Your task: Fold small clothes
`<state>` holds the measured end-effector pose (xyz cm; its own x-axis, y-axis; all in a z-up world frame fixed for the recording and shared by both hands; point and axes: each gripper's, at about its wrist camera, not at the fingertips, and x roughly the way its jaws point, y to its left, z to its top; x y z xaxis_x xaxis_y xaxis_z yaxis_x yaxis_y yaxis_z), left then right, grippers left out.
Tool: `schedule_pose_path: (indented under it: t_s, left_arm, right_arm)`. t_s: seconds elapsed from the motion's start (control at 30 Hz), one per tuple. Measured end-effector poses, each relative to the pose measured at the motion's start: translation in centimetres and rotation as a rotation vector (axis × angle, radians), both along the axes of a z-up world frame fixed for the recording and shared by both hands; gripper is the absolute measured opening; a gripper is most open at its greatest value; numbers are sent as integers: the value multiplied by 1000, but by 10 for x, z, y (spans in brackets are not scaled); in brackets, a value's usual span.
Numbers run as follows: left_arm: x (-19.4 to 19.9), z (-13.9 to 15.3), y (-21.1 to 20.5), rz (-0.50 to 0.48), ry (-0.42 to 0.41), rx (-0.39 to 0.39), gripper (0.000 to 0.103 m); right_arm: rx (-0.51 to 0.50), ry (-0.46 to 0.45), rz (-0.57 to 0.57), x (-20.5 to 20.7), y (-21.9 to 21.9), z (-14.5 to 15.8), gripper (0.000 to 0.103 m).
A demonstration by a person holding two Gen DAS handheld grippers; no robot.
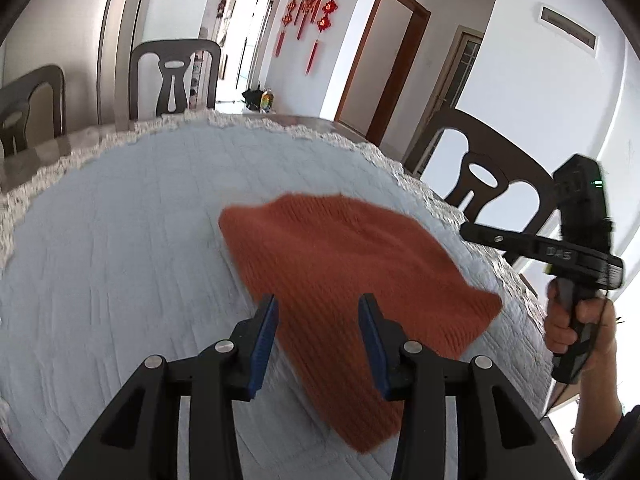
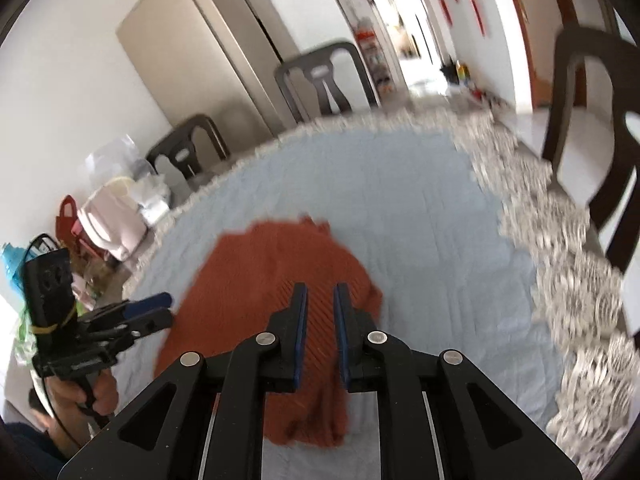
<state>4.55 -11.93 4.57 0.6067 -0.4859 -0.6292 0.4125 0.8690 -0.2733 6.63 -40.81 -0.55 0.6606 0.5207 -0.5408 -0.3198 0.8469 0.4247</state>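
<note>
Left hand-held gripper (image 1: 318, 306) gapes wide; right hand-held gripper (image 2: 321, 294), marked "DAS", narrow above orange knit (image 1: 344, 264).

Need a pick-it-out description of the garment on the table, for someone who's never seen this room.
Start at the dining table under the pale blue quilted cover with a lace edge. On it lies one rust-orange ribbed knit garment, flat and partly folded. It is the only item on the cover.

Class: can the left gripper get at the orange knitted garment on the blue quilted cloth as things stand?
Probably yes. The left gripper, jaws open, hangs just above the orange knitted garment; nothing lies between, and the right gripper stays aside.
</note>
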Motion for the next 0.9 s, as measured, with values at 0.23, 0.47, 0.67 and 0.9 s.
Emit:
schedule_pose_path:
  t_s: [0.23, 0.47, 0.67, 0.9]
  left_arm:
    - [36, -11, -16, 8, 27, 48, 44]
    - [40, -32, -32, -44, 64, 51, 45]
    - [34, -24, -29, -47, 60, 60, 45]
    - [-18, -3, -5, -74, 21, -7, 45]
  right_arm:
    - [-87, 95, -23, 41, 21, -33, 13]
    - [-146, 89, -49, 28, 14, -51, 10]
    - [-144, 58, -56, 13, 6, -34, 10]
    - [-165, -34, 109, -49, 17, -15, 10]
